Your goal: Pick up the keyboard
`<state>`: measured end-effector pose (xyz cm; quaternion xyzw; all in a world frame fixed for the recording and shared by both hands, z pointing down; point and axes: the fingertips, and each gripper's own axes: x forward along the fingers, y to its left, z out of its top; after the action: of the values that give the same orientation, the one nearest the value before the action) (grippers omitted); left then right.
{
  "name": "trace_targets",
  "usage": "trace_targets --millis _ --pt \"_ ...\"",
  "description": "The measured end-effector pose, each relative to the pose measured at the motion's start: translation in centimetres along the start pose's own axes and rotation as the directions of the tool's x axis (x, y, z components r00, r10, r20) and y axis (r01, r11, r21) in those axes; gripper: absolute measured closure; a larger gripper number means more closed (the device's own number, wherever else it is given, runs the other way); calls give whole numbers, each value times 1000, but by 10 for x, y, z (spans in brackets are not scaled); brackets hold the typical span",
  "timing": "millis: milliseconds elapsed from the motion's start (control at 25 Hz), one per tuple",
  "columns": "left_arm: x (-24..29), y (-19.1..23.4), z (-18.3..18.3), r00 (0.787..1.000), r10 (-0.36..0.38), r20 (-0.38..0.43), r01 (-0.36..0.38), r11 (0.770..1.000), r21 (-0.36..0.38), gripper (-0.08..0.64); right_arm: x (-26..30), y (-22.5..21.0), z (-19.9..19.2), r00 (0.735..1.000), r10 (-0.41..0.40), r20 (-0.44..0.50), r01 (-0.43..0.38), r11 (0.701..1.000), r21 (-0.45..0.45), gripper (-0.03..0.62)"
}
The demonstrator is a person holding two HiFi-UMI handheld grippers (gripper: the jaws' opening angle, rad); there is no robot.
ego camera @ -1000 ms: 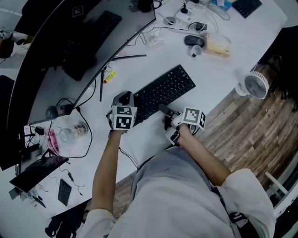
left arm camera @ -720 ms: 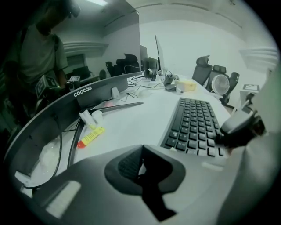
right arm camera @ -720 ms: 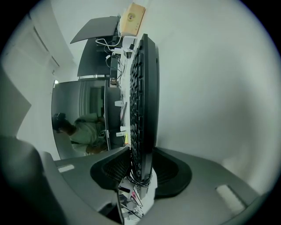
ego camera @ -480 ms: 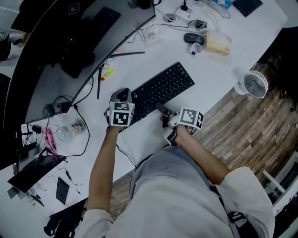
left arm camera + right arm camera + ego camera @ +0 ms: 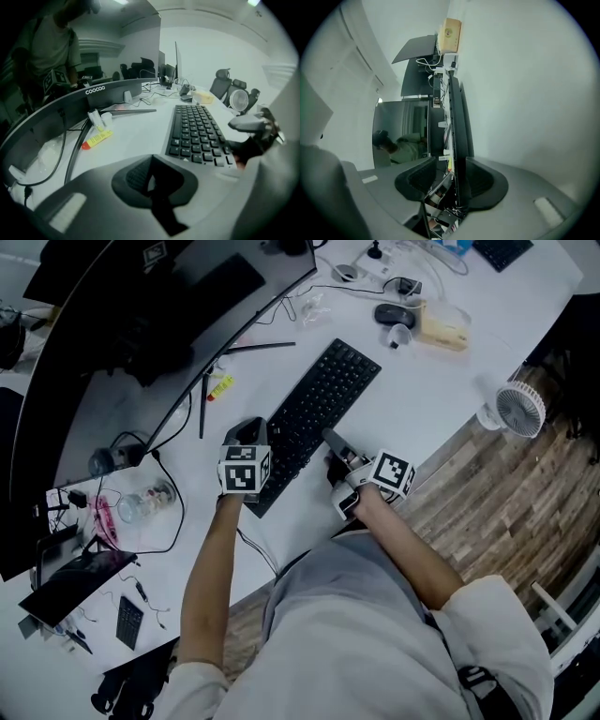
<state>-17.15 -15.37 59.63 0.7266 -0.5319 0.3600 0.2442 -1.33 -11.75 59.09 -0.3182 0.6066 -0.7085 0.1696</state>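
Gripping keyboard point(image 5: 319, 413) long edge w/ R gripper point(image 5: 330, 444).
Long axis runs lower-left to upper-right, head view; L gripper point(image 5: 250, 427) clenched, empty.

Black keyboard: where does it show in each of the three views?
Head view: the black keyboard lies diagonally at the centre.
Left gripper view: right of centre, keys up.
Right gripper view: a dark edge-on strip at the centre, between the tongs of the right gripper.
Shared landmark: the curved black monitor.
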Motion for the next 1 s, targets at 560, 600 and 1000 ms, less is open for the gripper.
trace_targets --millis 560,600,1000 --pt "1 3 -1 1000 -8 4 8 999 -50 560 24 26 24 966 235 103 -254 935 246 428" --pt "1 4 -1 1000 -11 2 11 999 -51 560 25 27 24 966 241 91 -256 937 236 430" --pt "3 4 -1 1000 -20 -3 19 999 -40 560 27 25 23 970 232 69 -242 935 258 458"
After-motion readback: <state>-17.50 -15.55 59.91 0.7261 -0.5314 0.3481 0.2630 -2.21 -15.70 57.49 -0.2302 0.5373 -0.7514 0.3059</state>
